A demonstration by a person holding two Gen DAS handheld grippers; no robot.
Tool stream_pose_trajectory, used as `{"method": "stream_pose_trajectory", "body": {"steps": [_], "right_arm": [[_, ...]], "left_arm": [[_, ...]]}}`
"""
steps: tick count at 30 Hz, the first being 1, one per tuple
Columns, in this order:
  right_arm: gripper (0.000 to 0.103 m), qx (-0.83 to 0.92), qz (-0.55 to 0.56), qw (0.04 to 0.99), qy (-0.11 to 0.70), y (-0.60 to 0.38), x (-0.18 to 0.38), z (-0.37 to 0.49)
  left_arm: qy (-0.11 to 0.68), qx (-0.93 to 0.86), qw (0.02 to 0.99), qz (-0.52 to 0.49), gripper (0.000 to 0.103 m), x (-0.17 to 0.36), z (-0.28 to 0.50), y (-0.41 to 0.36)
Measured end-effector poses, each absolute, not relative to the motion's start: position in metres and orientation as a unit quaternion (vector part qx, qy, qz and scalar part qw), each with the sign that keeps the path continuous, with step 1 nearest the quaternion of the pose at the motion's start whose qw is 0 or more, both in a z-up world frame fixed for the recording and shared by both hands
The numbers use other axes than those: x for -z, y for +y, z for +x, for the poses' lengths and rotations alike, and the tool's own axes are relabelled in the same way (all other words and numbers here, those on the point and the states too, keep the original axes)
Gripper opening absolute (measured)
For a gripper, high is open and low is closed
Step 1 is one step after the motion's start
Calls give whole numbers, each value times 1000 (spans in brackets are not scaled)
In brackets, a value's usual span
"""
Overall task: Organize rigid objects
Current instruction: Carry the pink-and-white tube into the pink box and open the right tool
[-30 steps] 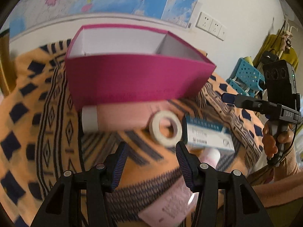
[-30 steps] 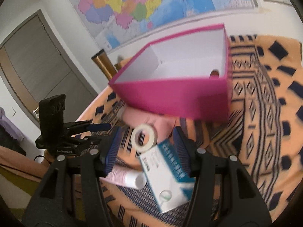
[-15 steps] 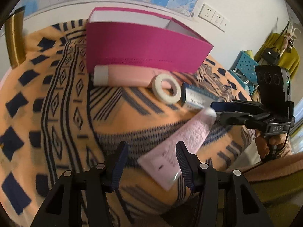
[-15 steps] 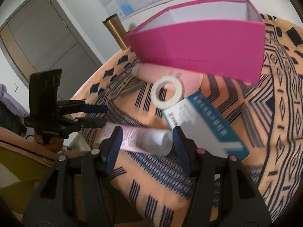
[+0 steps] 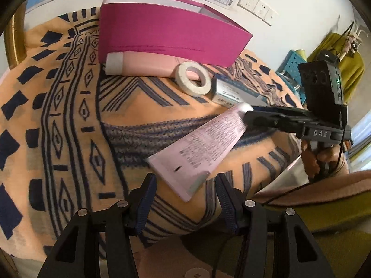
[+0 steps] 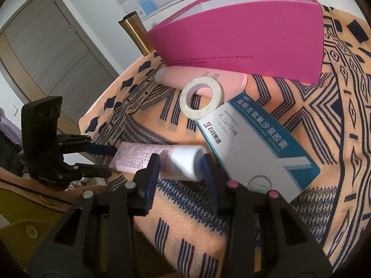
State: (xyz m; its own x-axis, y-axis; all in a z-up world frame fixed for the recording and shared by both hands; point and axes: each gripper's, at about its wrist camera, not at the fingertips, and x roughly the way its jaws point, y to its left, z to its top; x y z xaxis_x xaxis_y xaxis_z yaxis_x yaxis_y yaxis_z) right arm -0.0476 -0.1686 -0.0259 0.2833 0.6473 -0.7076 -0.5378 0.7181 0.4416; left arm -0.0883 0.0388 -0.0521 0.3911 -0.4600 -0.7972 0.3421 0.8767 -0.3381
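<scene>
Right gripper [image 6: 180,162] low over the cloth [image 6: 313,106], fingers straddling the pink tube [image 6: 148,157] cap, not clamped. Left gripper [image 5: 185,185] open, level, at the tube's flat end.

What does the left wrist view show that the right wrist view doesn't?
Only the left wrist view: wall sockets, a blue perforated crate and the tube's flat crimped end. Only the right wrist view: a grey door and the medicine box's printed top. Both: the magenta box, pink bottle, tape roll and light pink tube, whose white cap sits between the right gripper's fingers.
</scene>
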Motion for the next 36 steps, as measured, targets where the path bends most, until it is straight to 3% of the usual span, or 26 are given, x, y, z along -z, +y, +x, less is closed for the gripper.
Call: {"method": "stream_pose_trajectory", "body": {"steps": [10, 36], "right_arm": [[39, -355, 61, 815, 454, -169, 18, -48], [39, -314, 72, 891, 320, -188, -83, 30]], "left_arm": [[493, 235, 837, -48, 58, 41, -73, 31], [358, 210, 910, -4, 58, -64, 50, 18]]}}
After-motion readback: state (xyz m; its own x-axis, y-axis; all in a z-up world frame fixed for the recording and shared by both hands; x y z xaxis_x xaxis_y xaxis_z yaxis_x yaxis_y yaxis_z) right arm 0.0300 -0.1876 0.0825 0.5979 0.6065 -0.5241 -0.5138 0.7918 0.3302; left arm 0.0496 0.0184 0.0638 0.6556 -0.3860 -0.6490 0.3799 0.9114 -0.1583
